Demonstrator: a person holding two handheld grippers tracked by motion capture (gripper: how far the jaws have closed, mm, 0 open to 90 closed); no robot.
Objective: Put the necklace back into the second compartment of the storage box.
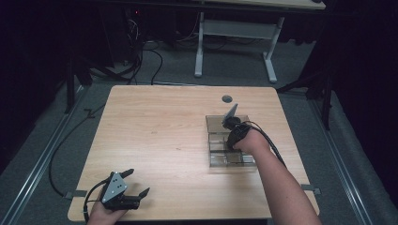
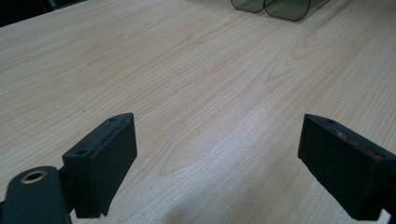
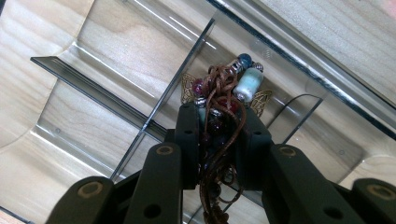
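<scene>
A clear plastic organiser tray (image 1: 217,123) with divided compartments sits right of the table's middle. My right gripper (image 1: 230,140) points down into it. In the right gripper view the right gripper (image 3: 219,116) is shut on a bundle of brown cord with beads (image 3: 223,88), among them a pale blue bead (image 3: 246,83) and gold filigree pieces, just above a tray compartment (image 3: 116,79). My left gripper (image 1: 138,183) rests at the table's front left, open, with bare wood between its fingers (image 2: 105,158).
The tray's smoky corners (image 2: 273,5) lie at the far edge of the left gripper view. A round cable hole (image 1: 227,99) is in the table behind the tray. Beyond the table are floor cables and a white desk frame (image 1: 234,42).
</scene>
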